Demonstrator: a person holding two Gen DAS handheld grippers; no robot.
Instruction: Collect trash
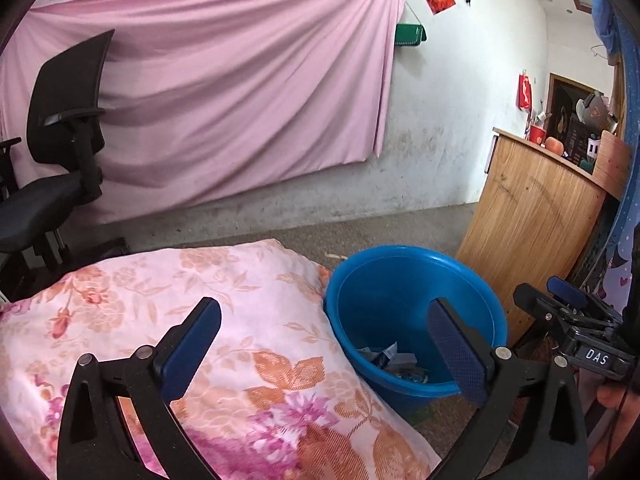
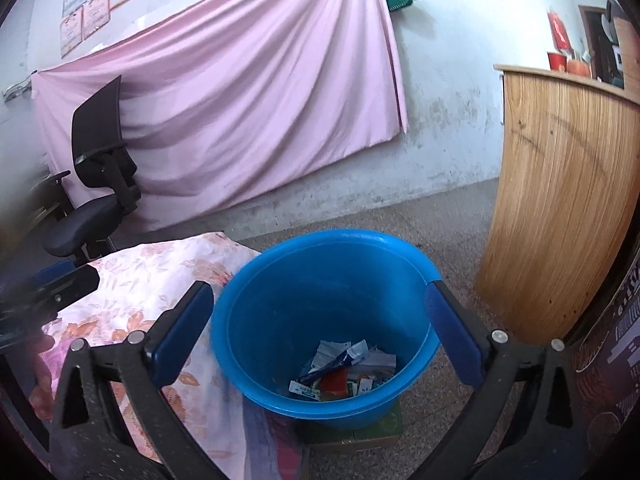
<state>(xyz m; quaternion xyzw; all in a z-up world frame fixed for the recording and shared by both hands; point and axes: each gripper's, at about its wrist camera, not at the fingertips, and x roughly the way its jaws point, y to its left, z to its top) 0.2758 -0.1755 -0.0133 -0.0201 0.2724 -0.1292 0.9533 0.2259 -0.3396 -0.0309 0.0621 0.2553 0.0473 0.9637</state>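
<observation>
A blue plastic bucket (image 2: 280, 304) stands on the floor beside a table draped in a floral cloth (image 1: 208, 280). Several wrappers and paper scraps (image 2: 344, 368) lie at its bottom. My right gripper (image 2: 320, 336) hangs open right over the bucket, nothing between its blue pads. My left gripper (image 1: 324, 352) is open too, empty, over the cloth's right edge and the bucket (image 1: 384, 292). The scraps (image 1: 394, 362) show in that view as well. At the far right of the left wrist view the right gripper (image 1: 568, 304) is seen, held by a hand.
A wooden counter (image 2: 560, 200) stands right of the bucket. A black office chair (image 1: 60, 152) sits at the left before a pink sheet (image 1: 240, 92) hung on the wall. The bucket rests on a green flat box (image 2: 384, 426). Bare concrete floor (image 2: 400, 216) lies behind.
</observation>
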